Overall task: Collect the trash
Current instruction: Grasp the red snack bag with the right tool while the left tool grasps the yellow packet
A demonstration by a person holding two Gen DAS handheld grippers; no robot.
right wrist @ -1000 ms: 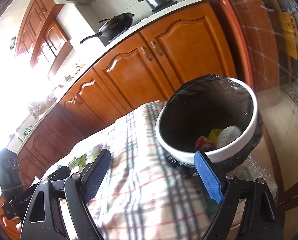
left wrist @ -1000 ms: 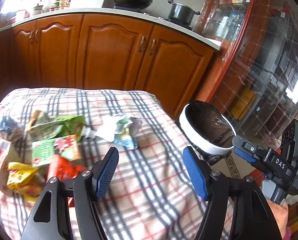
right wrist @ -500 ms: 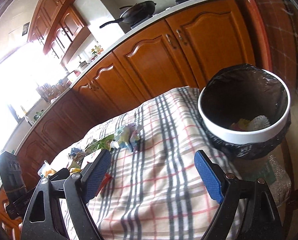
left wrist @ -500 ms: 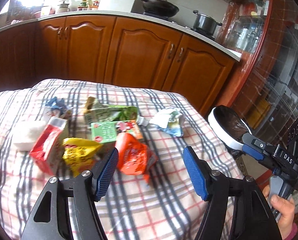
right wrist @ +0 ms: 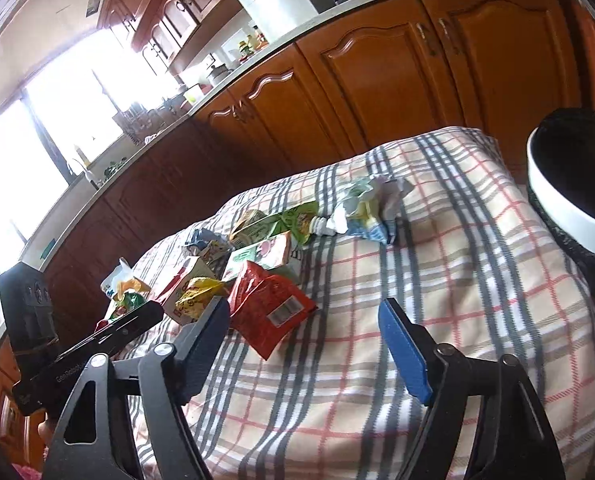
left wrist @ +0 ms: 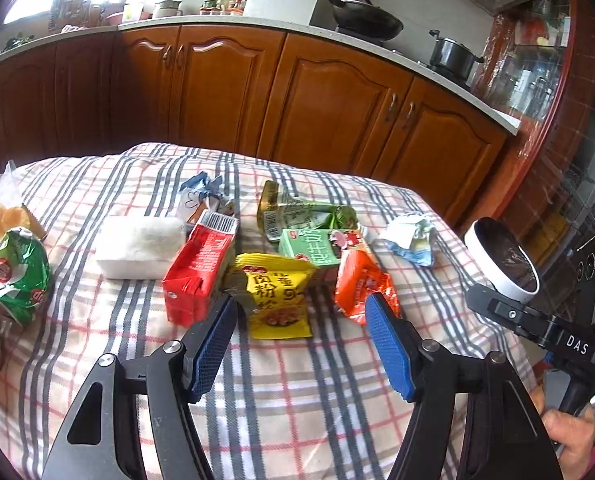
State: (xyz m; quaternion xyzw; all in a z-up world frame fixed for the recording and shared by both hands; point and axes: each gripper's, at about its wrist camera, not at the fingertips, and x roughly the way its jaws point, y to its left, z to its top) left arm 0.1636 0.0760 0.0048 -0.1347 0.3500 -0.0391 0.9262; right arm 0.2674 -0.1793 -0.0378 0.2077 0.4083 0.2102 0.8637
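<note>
L gripper (left wrist: 299,320) open, empty, over yellow packet (left wrist: 275,294); R gripper (right wrist: 303,328) jaws just narrowed, empty, nr orange wrapper (right wrist: 267,306); pinch flat edges, then bin (right wrist: 569,196).

"DAS" on the right gripper (left wrist: 537,320) (white letters, black body)

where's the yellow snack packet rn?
Left wrist view, centre: the yellow snack packet lies on the plaid cloth between the red carton and the orange wrapper, just ahead of the left tool.
</note>
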